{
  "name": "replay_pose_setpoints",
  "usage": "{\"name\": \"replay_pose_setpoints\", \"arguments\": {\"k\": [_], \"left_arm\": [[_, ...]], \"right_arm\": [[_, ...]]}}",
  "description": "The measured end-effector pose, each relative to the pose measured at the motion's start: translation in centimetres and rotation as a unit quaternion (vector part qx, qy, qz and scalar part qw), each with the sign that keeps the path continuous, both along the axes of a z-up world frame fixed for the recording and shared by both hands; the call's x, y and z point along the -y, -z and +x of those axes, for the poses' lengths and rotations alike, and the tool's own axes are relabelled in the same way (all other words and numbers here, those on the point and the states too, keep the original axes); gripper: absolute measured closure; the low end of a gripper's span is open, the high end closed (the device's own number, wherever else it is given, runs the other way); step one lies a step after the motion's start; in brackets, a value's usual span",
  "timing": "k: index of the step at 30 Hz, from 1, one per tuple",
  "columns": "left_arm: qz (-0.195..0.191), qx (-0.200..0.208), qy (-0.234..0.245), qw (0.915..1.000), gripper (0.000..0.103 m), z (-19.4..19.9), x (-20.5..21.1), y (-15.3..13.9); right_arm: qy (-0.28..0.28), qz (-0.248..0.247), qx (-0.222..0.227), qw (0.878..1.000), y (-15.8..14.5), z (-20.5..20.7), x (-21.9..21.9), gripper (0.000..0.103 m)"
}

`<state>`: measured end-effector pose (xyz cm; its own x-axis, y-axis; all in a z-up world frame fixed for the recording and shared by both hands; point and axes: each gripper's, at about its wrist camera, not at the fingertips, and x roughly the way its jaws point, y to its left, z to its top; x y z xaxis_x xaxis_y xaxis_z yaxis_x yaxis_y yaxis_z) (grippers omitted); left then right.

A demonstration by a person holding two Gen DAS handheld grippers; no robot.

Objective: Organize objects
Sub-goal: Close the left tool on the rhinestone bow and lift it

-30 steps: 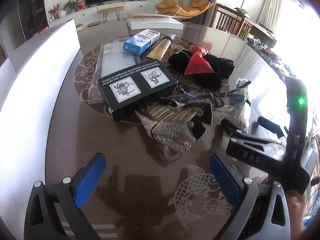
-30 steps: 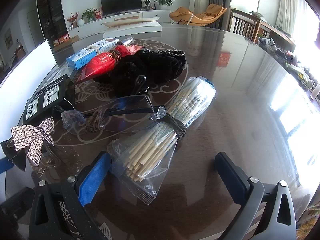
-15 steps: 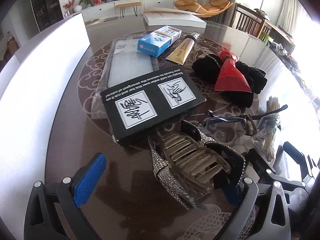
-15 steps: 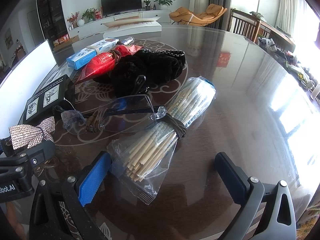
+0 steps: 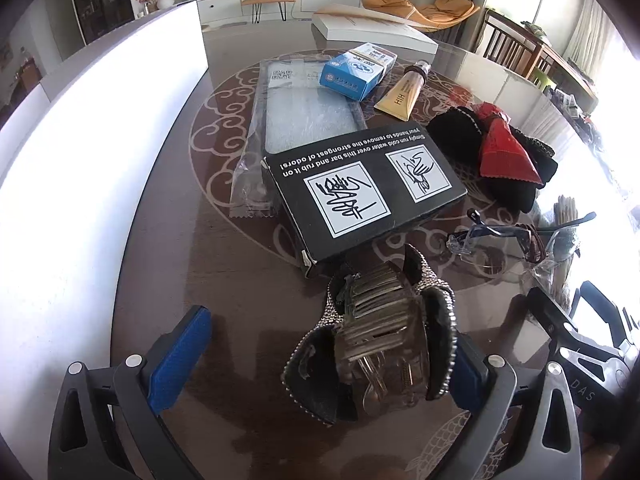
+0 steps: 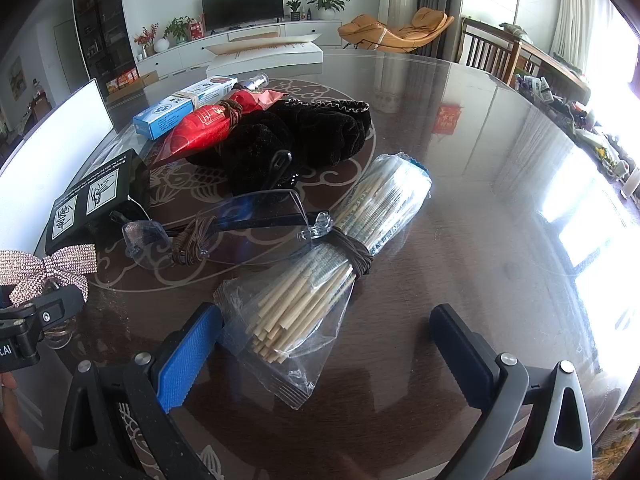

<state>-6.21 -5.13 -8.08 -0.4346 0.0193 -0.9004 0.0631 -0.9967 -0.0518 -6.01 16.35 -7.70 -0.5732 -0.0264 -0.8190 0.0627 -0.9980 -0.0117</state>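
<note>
Glossy brown table [image 6: 460, 168], cluttered mid-top. Black box [image 5: 366, 188] near centre. Left gripper [image 5: 324, 354] spread wide, rhinestone hair clip [image 5: 384, 344] against its right finger. Right gripper [image 6: 332, 354] apart, at stick bundle [image 6: 332, 268].

Rhinestone bow hair clip [image 5: 384, 336] is sitting tipped up on the glossy table, comb teeth showing, right in front of the black box [image 5: 360, 188]. Clear glasses [image 6: 224, 228] are lying flat, touching the bagged stick bundle [image 6: 332, 264] that's angling across beside them
</note>
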Motion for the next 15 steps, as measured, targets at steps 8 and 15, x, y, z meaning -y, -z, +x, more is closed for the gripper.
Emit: {"name": "replay_pose_setpoints", "arguments": {"k": [8, 15], "left_arm": [[-0.029, -0.003, 0.014, 0.9995, 0.0, -0.12, -0.99, 0.46], [-0.029, -0.019, 0.025, 0.9991, 0.0, -0.4, -0.98, 0.47]], "right_arm": [[0.0, 0.0, 0.0, 1.0, 0.01, 0.01, 0.01, 0.0], [0.0, 0.0, 0.0, 1.0, 0.02, 0.01, 0.02, 0.0]]}}
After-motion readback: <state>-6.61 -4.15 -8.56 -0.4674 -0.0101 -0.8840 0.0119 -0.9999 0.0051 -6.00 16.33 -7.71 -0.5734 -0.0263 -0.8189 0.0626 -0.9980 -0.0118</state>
